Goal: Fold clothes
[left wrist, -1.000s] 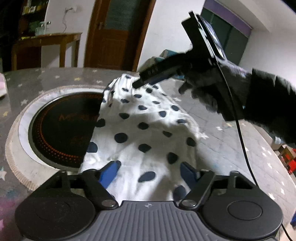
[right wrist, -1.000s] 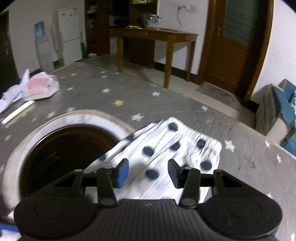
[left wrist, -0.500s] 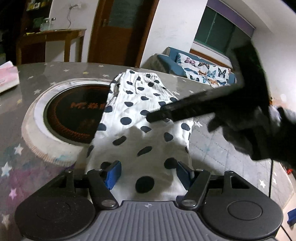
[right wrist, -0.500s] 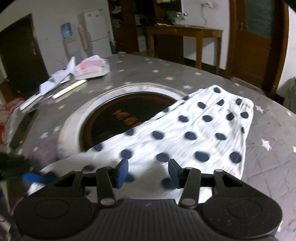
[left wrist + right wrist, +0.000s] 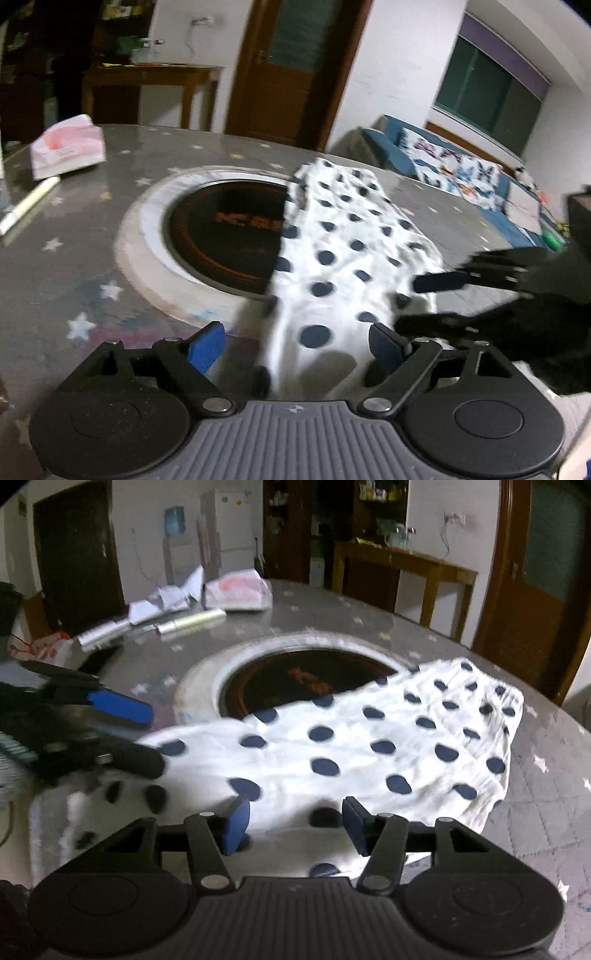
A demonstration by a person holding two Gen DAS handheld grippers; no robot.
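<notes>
- White cloth with dark blue dots, the garment (image 5: 343, 258), lies along the table (image 5: 66, 266) in a long strip, its near end bunched just ahead of both grippers and its far end flat toward 12 o'clock; one long edge overlaps the dark round hob (image 5: 229, 240) set in the table.
- A second ago the right gripper (image 5: 424, 299) was up at the far end of the cloth; it is now down at the near end, at 3 o'clock in the left wrist view, fingers spread apart with nothing between them.
- The left gripper (image 5: 295, 341) has pulled back a little; its fingers stand released, wide, straddling the near hem without pinching it.
- Both grippers meeting at the near end suggests a grab of that end, perhaps for a fold; how many folds the strip already holds cannot be told.
- The table is grey with small stars; a tissue pack (image 5: 66, 147) and a pen (image 5: 27, 210) sit at 10 o'clock.
- Around it: a wooden door, a side table, a blue sofa, a fridge.
</notes>
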